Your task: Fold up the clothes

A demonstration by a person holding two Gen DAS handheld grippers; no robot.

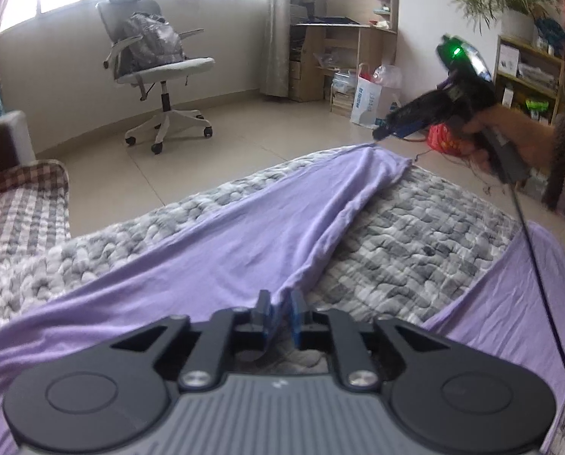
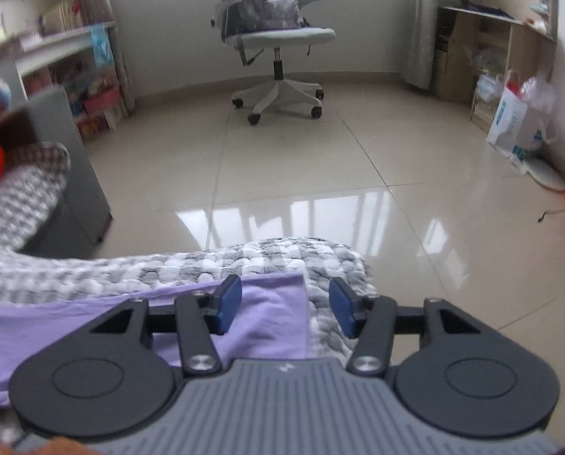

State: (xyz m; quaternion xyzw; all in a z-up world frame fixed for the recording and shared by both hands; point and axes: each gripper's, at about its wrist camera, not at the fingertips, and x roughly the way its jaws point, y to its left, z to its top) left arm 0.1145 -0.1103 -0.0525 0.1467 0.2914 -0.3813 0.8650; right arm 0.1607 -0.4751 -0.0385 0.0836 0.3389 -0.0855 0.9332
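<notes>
A lilac garment lies spread over a grey-and-white quilted bed cover. My left gripper is shut on a fold of the lilac cloth near its edge. My right gripper is open, its blue pads either side of the garment's far corner at the bed's end. In the left wrist view the right gripper hovers just above that far corner, held by a hand. Another part of the garment lies at the right.
The bed cover's far edge drops to a tiled floor. A white office chair with a bag stands beyond. Shelves, a white paper bag and a checked cushion line the sides.
</notes>
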